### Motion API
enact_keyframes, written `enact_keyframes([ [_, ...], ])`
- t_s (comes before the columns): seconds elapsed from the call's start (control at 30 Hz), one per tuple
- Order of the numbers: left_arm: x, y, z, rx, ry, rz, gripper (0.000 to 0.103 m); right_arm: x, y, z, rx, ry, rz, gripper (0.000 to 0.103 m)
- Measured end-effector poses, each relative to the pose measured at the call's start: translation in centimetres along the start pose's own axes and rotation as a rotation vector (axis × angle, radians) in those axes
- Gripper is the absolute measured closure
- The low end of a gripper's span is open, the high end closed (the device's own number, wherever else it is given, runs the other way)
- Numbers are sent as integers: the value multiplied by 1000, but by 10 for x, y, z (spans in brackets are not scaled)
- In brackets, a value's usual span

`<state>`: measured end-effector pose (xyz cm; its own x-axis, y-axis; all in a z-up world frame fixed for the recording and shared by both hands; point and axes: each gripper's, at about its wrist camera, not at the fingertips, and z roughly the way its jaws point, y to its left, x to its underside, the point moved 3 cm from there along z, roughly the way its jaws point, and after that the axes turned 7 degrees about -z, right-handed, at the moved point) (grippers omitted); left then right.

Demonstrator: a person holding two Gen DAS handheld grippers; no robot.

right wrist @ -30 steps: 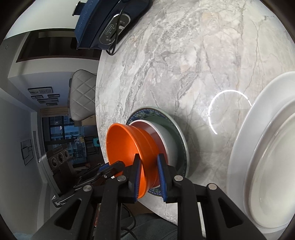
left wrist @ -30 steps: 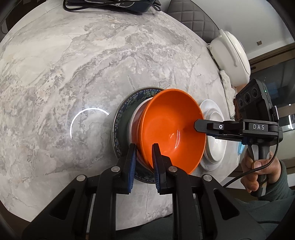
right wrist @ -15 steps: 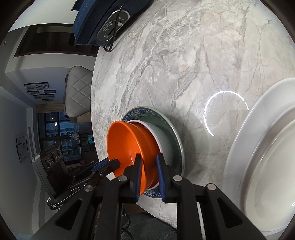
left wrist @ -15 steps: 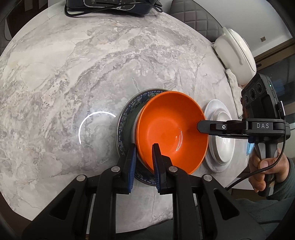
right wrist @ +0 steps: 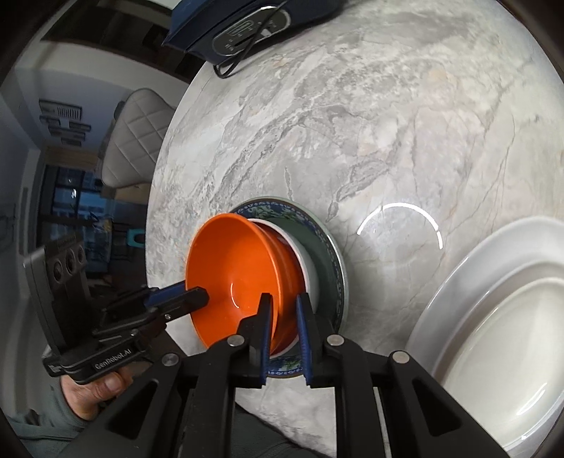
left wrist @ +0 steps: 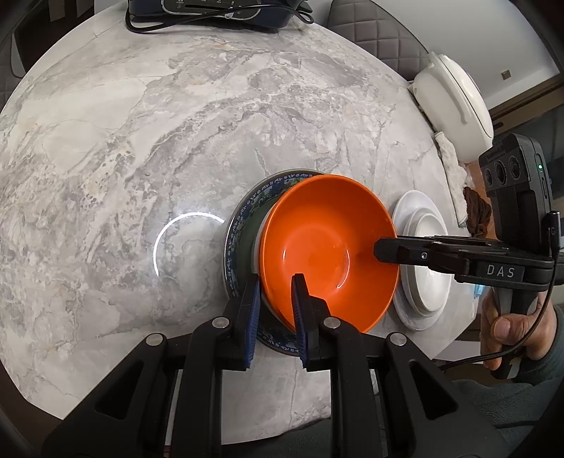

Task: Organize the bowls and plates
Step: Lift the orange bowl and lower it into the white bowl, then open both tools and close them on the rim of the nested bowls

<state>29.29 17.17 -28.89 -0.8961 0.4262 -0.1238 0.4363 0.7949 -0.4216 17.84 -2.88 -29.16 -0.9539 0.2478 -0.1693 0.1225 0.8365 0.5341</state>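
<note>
An orange bowl [left wrist: 324,225] [right wrist: 229,260] is tilted over a white bowl [right wrist: 310,271], which stands on a green plate with a blue patterned rim [left wrist: 243,218] [right wrist: 335,253]. My left gripper [left wrist: 276,285] is shut on the orange bowl's near rim, one pad inside and one outside. From the right, my right gripper [left wrist: 382,250] [right wrist: 283,303] holds the opposite rim; its jaws are closing with the bowl's wall between the pads. The left gripper [right wrist: 197,297] also shows in the right wrist view, with a hand below it.
A stack of white plates [left wrist: 426,246] [right wrist: 493,334] lies to the right of the bowls near the table edge. A dark appliance with a cord [left wrist: 211,10] [right wrist: 253,24] sits at the far edge. A white lidded pot [left wrist: 454,105] and quilted chairs [right wrist: 134,141] stand beyond the table.
The right gripper has rolled and shifted slightly with the orange bowl's rim between its pads, and the bowl has tipped a little flatter. The left gripper has stayed in place.
</note>
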Motion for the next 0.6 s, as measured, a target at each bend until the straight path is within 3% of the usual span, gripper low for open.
enact_keyframes([
  [0.1, 0, 0, 1, -11, 2, -2, 81, 0, 4, -2, 32, 0, -30, 87],
  [0.2, 1, 2, 2, -22, -2, -8, 64, 0, 4, -3, 50, -5, -40, 86],
  [0.23, 1, 2, 1, -23, -5, -9, 51, 0, 3, -3, 59, -2, -40, 84],
  [0.27, 1, 2, 1, -19, -8, -10, 49, 1, 2, -3, 62, -1, -39, 84],
  [0.47, 1, 0, -5, -2, -25, -15, 49, 2, -1, 2, 50, 9, -17, 79],
  [0.53, 1, 0, -9, 12, -39, -21, 48, 2, 0, 1, 47, 5, -23, 65],
  [0.6, -1, 4, -16, 22, -59, -31, 45, 0, 3, -6, 47, -17, -35, 60],
])
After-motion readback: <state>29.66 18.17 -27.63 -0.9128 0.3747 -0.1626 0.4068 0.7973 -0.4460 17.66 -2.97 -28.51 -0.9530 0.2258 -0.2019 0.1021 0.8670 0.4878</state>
